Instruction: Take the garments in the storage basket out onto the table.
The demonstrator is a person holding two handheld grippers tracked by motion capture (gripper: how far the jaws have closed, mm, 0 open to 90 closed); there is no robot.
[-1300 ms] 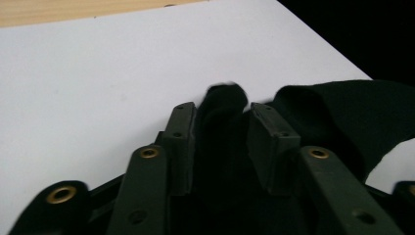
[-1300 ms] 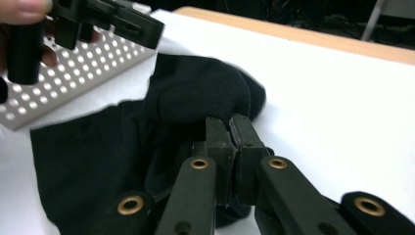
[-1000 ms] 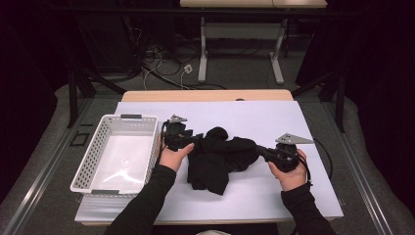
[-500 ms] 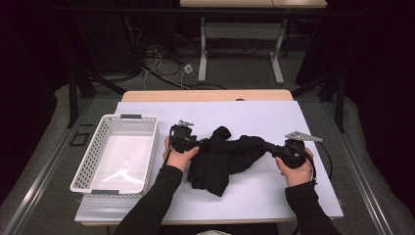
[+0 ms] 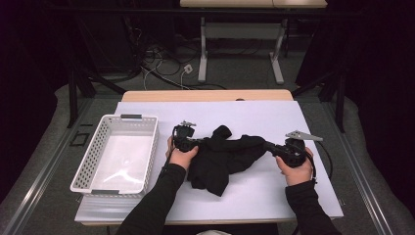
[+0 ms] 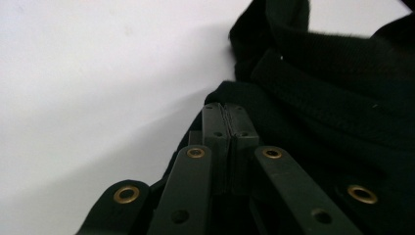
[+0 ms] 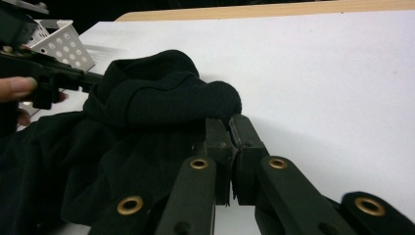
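- On the white tabletop (image 5: pixel 274 196), centre: black garment (image 5: pixel 222 156), bunched and partly spread, one lobe reaching toward the person, a small hump at its far edge.
- Left tongs (image 5: pixel 195 142): at the garment's left edge. Jaws have just been closing; in the left gripper view the tongs (image 6: pixel 226 120) now stand pressed together, tips at the hem of the black cloth. Fabric lies right against and around the tips (dark on dark, so how much cloth sits between the pads I cannot tell), but the grip reads as closed on the garment's edge.
- Right tongs (image 5: pixel 268 146): at the garment's right edge, well apart from the left pair, with the cloth stretched between the two. The right gripper view shows the tongs (image 7: pixel 230 125) drawn together with only a thin slit, tips tucked under a rounded fold of the garment (image 7: pixel 147 107); closed on that fold.
- Left hand (image 5: pixel 182 155) and right hand (image 5: pixel 295 169) come in from the near edge, dark sleeves on both forearms.
- White perforated basket (image 5: pixel 85 169): on the tabletop left of the garment, just beside the left hand, not touching the cloth. Its corner (image 7: pixel 63 44) also shows in the right gripper view, behind the other gripper.
- Garment rests on the tabletop, outside the basket.
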